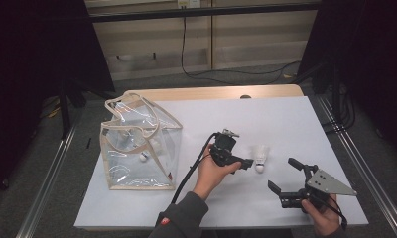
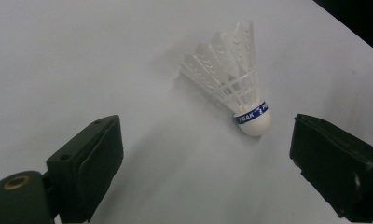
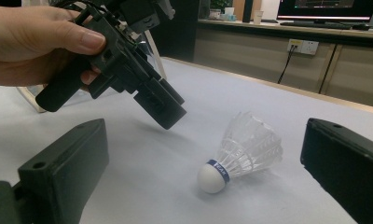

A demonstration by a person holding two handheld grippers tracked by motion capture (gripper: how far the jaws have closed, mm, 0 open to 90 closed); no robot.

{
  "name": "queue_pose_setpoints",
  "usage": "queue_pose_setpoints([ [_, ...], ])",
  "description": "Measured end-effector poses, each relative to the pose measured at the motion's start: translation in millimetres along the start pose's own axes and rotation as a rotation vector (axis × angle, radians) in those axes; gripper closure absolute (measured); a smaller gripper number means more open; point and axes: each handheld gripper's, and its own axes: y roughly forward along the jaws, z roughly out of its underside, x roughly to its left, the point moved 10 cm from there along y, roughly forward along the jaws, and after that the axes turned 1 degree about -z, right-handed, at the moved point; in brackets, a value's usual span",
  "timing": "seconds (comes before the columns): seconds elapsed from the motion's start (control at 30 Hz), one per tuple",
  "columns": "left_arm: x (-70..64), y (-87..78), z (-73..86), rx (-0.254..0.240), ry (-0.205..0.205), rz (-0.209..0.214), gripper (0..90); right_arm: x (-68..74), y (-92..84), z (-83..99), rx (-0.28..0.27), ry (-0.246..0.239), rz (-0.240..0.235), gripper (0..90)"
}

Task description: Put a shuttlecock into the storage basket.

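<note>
A white feathered shuttlecock with a blue band above its cork lies on its side on the white table. A hand holds my left gripper just to the left of it, tilted down toward it. In the left gripper view the shuttlecock lies a little beyond the open jaws of the left gripper, and nothing sits between them. My right gripper stands open near the front right, aimed at the shuttlecock. The right gripper frames it from a distance, with the left gripper hanging above and to the left.
A clear plastic bag with cream trim and handles stands at the table's left, with a shuttlecock inside. The white table surface stretches out behind the grippers. Dark curtains and metal rails flank the table.
</note>
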Motion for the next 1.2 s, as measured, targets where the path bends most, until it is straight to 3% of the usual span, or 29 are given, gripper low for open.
queue_pose_setpoints([
  [1.2, -12.5, 25.3, 1.0, 0.029, 0.022, 0.015, 9.5, -0.2, -1.2, -0.6, -0.001, -0.005, 0.0, 0.7],
])
